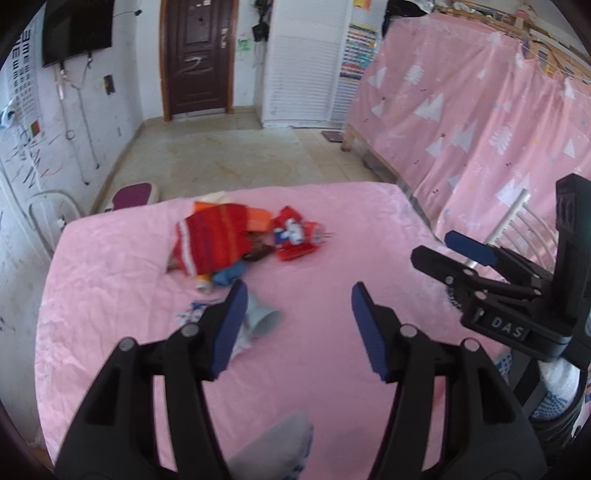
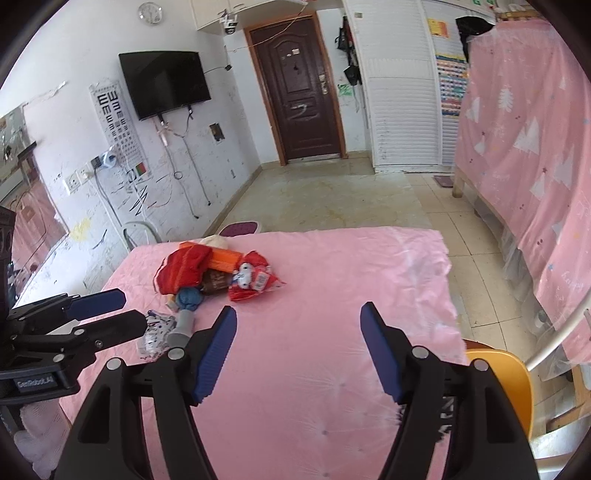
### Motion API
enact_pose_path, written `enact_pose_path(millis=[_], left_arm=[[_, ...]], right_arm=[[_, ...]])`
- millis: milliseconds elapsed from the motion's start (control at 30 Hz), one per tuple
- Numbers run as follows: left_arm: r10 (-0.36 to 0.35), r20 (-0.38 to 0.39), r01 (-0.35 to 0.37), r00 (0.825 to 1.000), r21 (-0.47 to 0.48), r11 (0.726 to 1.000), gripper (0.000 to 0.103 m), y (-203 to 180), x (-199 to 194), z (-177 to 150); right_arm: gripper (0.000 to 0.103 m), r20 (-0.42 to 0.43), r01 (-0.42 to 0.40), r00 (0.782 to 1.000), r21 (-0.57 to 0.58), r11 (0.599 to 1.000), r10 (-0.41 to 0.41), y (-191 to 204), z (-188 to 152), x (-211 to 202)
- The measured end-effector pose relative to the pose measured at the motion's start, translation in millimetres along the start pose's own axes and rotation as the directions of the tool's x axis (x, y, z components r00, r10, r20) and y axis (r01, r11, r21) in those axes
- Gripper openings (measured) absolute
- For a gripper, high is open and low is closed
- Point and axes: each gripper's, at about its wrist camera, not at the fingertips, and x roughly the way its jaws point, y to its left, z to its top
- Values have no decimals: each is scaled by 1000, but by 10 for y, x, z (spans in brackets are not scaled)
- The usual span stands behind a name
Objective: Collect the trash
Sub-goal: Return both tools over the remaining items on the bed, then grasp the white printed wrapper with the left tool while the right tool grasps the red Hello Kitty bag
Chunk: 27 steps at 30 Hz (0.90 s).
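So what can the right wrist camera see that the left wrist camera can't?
Only the right wrist view shows the round wall clock, the orange chair beside the table, and the brown packet clearly in the pile.

Only the left wrist view shows a grey cloth at the near table edge.

Both show the pink table, the red-striped wrapper, the red cartoon packet, the grey tube, the brown door and the TV. The left gripper and right gripper both have open, empty jaws.

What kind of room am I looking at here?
Probably a lived-in bedroom or family room: a wall-mounted TV, a brown entry door, and a curtained bunk bed beside the pink-covered table.
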Motion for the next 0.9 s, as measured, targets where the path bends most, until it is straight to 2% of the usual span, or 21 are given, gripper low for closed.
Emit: enact_pose_path(millis=[233,467,600,900], left_arm=[[38,-50,-41,998,-53,998,56,361,134,-90],[40,-115,-53,992,-113,992,56,687,360,-160],[20,-149,-40,989,-129,991,56,771,486,-170],[-17,-182,-1,983,-101,995,56,754,646,-221]], right_arm=[[61,-57,-18,998,-37,999,16,247,64,341],[62,-110,-22,994,-76,997,14,362,202,696],[62,-144,-27,989,-78,997,16,373,300,944],[62,-207,-40,978,-90,995,21,413,382,1410]])
